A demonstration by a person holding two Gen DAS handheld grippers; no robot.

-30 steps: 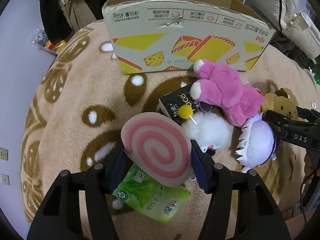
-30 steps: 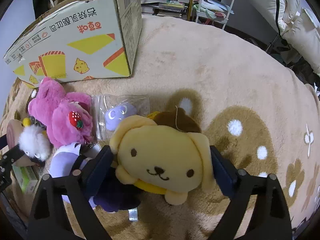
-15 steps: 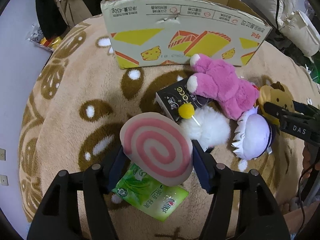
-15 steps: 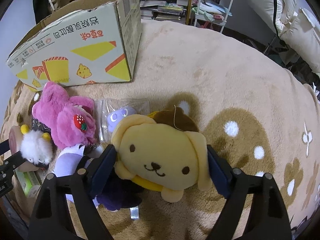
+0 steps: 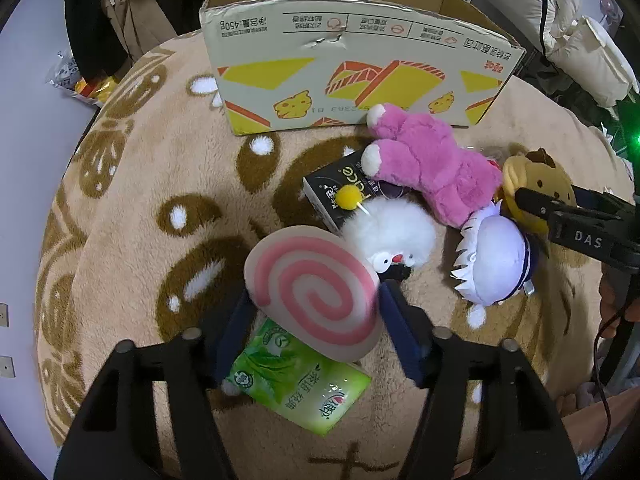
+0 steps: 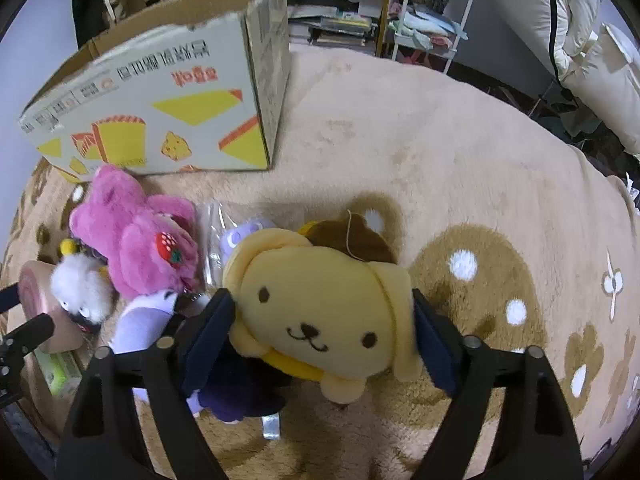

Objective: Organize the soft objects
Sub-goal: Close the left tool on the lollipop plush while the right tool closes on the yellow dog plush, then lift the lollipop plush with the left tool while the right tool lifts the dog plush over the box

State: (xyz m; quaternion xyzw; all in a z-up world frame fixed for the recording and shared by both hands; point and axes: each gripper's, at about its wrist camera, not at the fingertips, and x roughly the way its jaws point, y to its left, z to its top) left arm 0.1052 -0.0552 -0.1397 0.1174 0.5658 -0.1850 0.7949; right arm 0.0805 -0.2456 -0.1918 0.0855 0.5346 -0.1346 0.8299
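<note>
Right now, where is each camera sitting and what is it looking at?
Left wrist: on the left tool, facing the box; its fingers grip the pink swirl cushion.
Right wrist: on the right tool, facing the rug; its fingers grip the yellow dog toy.
Both show the box and the pink bear.

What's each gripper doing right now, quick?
Left gripper: shut on the swirl cushion, above the green pack.
Right gripper: shut on the yellow dog plush.
</note>
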